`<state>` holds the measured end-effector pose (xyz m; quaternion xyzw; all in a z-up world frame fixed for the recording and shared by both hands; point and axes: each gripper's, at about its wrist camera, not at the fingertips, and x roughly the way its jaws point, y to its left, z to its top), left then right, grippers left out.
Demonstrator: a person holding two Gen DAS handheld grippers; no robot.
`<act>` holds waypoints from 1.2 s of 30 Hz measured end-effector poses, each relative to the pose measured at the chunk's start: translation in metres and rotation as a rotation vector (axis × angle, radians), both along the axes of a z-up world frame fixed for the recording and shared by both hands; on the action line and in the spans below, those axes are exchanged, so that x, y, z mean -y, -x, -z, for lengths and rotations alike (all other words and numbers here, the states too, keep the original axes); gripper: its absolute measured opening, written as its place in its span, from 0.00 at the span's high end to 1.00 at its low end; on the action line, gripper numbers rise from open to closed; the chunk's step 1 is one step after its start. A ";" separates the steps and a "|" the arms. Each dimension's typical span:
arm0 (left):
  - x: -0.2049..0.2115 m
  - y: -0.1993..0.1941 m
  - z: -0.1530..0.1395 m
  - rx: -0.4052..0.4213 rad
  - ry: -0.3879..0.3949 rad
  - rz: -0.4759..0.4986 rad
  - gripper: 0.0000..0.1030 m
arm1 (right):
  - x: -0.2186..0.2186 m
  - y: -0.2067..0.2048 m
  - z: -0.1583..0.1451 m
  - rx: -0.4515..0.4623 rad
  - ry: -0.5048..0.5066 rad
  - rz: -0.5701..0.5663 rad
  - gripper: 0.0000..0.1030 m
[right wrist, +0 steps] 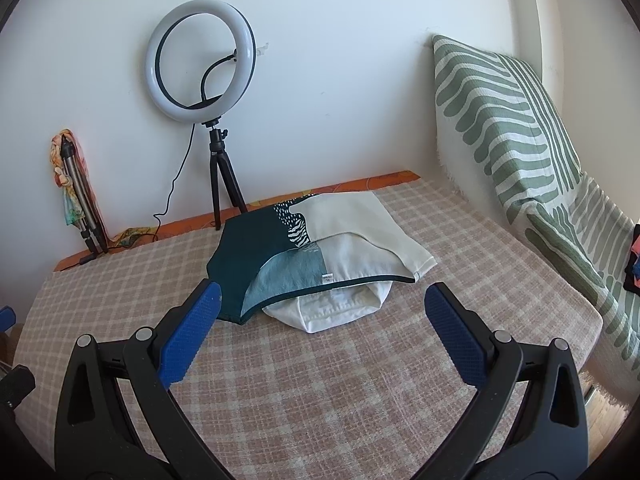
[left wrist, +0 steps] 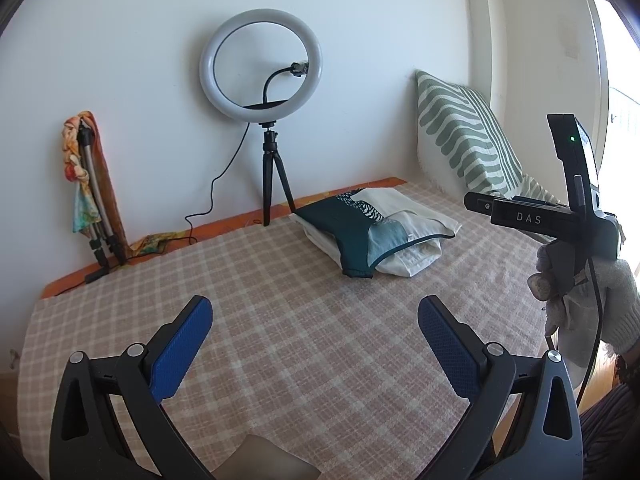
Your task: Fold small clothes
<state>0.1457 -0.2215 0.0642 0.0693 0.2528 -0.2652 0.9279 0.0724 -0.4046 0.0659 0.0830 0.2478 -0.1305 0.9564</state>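
Both claws stood spread wide and held nothing. The right gripper point(right wrist: 322, 308) hovered just short of the teal-and-cream garment point(right wrist: 320, 240), which lay draped over a folded white garment point(right wrist: 332, 312) on the checked bed cover point(right wrist: 320, 392); its left finger point(right wrist: 192, 332) sat near the garment's dark teal corner. The left gripper point(left wrist: 316, 336) hung well back, the stack point(left wrist: 372, 232) ahead and to its right.

The risk, as I judged it, was pinching 2 layers at once: the teal hem overlapped the white piece beneath, so a deep bite could drag both. A shallow bite could slip off the hem. The ring light point(right wrist: 200, 56) beyond the stack stood close enough to be bumped.
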 end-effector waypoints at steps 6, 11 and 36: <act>0.000 0.000 0.000 0.002 -0.002 0.001 0.01 | -0.002 -0.001 0.000 -0.001 -0.010 -0.004 0.00; 0.001 0.001 0.000 0.001 -0.003 0.000 0.01 | -0.004 -0.003 0.000 -0.003 -0.014 -0.008 0.00; 0.000 0.001 0.003 0.000 -0.010 0.008 0.01 | -0.006 -0.002 0.004 -0.006 -0.033 -0.012 0.00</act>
